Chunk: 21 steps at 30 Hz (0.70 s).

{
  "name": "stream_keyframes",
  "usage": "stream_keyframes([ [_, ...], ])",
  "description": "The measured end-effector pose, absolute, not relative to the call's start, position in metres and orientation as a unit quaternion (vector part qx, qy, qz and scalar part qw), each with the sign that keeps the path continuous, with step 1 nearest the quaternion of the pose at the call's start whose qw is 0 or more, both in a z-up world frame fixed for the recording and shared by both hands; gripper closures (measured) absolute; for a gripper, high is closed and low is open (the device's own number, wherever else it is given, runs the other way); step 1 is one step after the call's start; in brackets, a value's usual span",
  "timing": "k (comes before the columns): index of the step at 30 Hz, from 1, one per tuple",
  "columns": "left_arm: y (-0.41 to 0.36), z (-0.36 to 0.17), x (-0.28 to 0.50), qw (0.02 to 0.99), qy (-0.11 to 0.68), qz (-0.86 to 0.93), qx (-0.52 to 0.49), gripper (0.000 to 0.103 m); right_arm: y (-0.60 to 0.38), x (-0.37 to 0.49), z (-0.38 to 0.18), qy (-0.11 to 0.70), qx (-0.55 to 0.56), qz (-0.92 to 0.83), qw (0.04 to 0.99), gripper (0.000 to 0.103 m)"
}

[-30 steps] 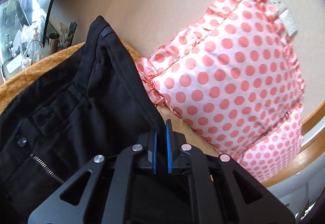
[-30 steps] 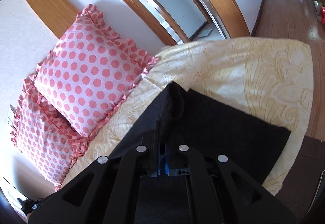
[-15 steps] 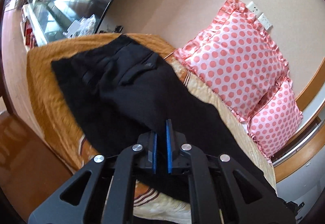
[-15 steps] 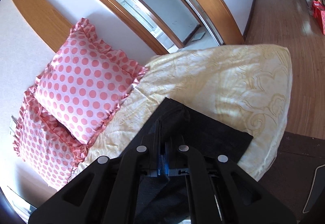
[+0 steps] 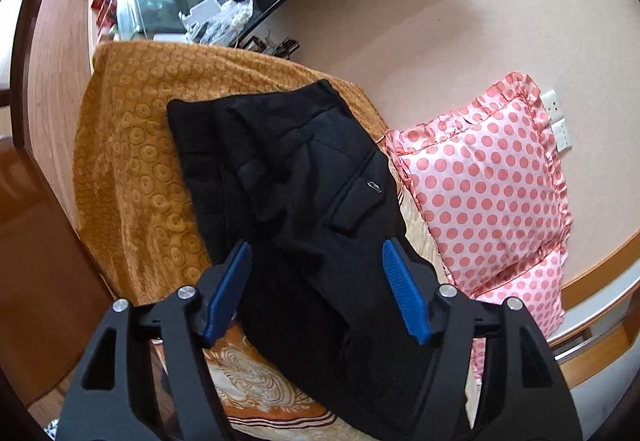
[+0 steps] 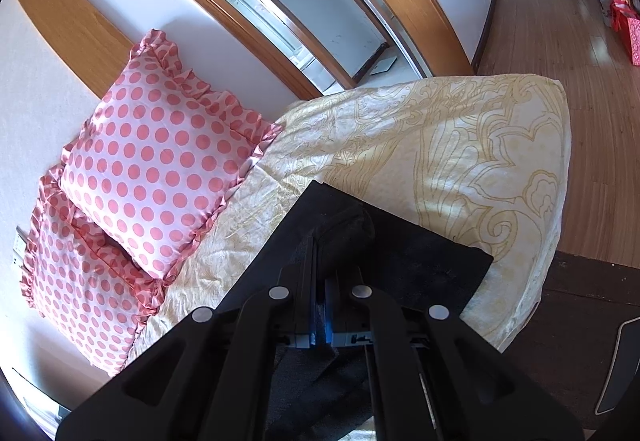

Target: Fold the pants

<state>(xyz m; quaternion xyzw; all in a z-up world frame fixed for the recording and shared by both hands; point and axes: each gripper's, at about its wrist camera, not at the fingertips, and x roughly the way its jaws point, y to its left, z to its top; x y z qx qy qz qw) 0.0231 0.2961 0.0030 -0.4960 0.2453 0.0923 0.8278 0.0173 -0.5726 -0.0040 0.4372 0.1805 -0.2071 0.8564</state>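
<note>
Pinching the hem, right gripper (image 6: 320, 277) should keep black pants (image 5: 304, 201) taut at lower centre; left gripper (image 5: 316, 281), jaws just spread, holds nothing.

text check | nothing readable anywhere tbh | left view: small metal tag on the pants (image 5: 312, 209) pocket, ahead of the gripper, too tiny to make out | right view: red bag (image 6: 628, 29) far off to the right, any print is just blur

2 pink polka-dot pillows (image 6: 160, 157) against the wall (image 5: 460, 21) — patterned bedspread (image 6: 460, 145), wooden floor (image 6: 560, 25)
</note>
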Motion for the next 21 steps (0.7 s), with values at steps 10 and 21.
stream_keyframes([
  [10,0.31,-0.007,0.044,0.768,0.256,0.047,-0.585,0.046,-0.571,0.022,-0.004,0.185,0.429,-0.21,0.859,0.1],
  [21,0.311,0.012,0.01,0.834,0.219,0.158,-0.481,0.098,-0.57,0.026,-0.005,0.188,0.421,-0.208,0.863,0.1],
])
